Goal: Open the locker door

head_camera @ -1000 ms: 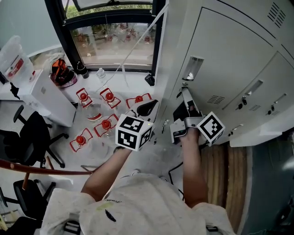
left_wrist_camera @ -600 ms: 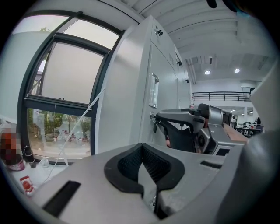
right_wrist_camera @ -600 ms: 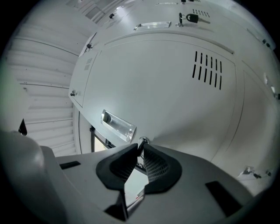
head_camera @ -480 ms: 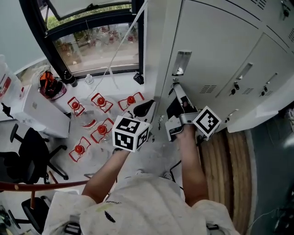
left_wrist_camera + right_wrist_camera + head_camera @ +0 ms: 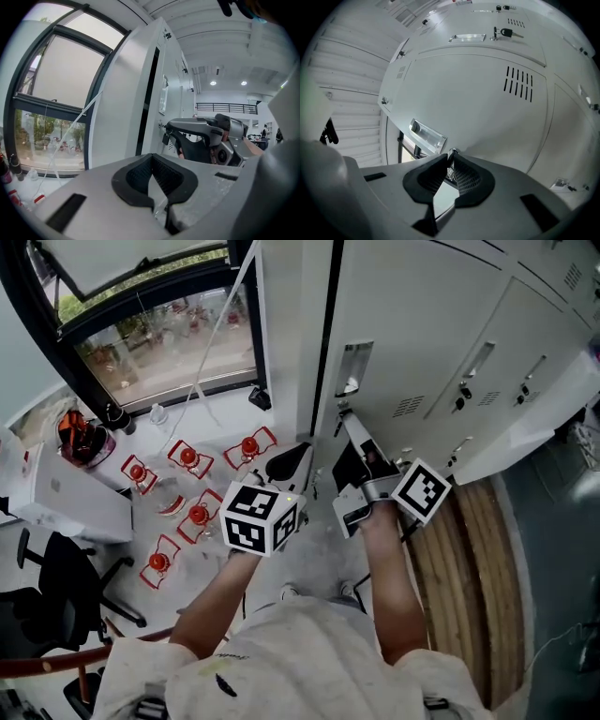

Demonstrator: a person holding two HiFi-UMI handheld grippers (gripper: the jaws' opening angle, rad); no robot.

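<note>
At the bank of lockers, right of a black-framed window (image 5: 141,324): the pale grey metal locker door (image 5: 412,324) (image 5: 473,93) stands upright in front of the person, with a recessed silver pull handle (image 5: 355,367) (image 5: 427,132) near its left edge and a block of vent slots (image 5: 518,84) further right.

- A dark line runs down the door's left edge; cannot tell whether the door is ajar or flush.
- Right gripper (image 5: 345,418) (image 5: 450,161): reaches up to the door just below the pull handle. Its black pads are drawn narrow and pinch a small shiny metal lock fitting (image 5: 450,153) that sticks out of the door face. Key or knob, cannot tell. The arm is stretched forward, and the gripper's marker cube (image 5: 422,490) sits at the wrist.
- Left gripper (image 5: 292,460) (image 5: 152,164): held low, left of the locker and apart from the door. Its pads are pressed together with nothing between them. It points toward the locker's side panel and the window. Its marker cube (image 5: 258,517) faces up.
- Pale floor (image 5: 309,568) to the left: several small red-topped objects (image 5: 192,514) are scattered below the window, and a black office chair (image 5: 42,601) stands at far left.
- Wooden planks (image 5: 469,587) lie under the lockers on the right.
</note>
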